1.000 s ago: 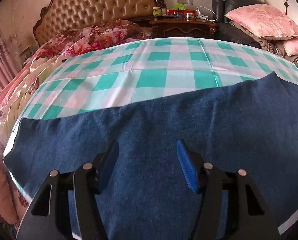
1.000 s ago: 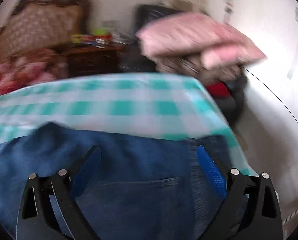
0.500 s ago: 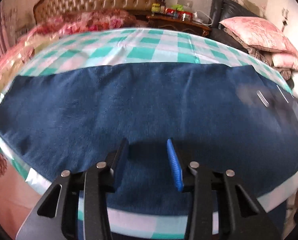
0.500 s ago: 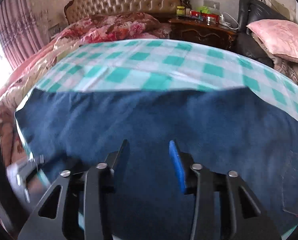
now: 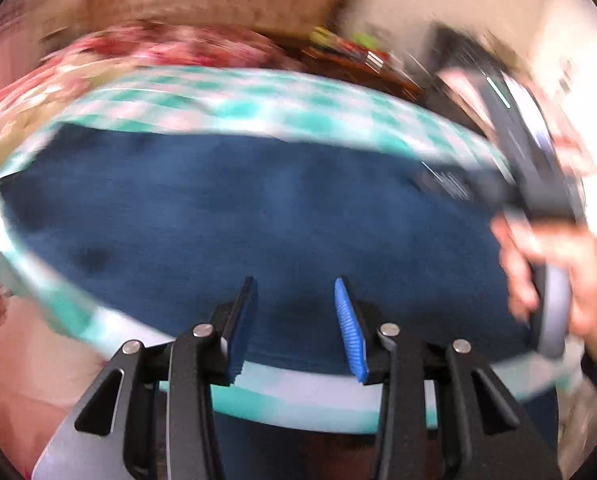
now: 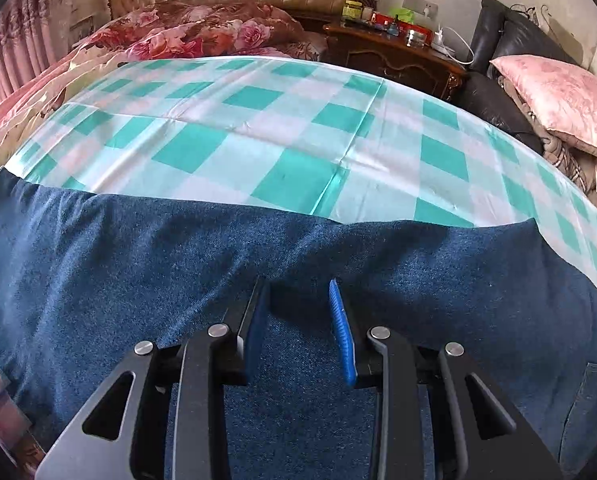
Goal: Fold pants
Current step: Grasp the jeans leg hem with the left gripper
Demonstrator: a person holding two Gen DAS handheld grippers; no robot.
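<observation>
Checked sheet (image 6: 258, 148) — nightstand (image 6: 394, 52), pillow (image 6: 558, 100)

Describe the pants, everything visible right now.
The pants are dark blue denim, lying flat in a long band across the near edge of the green-checked sheet. A back pocket shows at the right end. A raised fold sits near the middle, just ahead of the right gripper. Both grippers are open above the cloth, gripping nothing; the left gripper view is blurred.

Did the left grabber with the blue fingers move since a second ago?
Yes. The left gripper pulled back toward the near edge of the green checked sheet, which now shows below the dark blue denim pants.
</observation>
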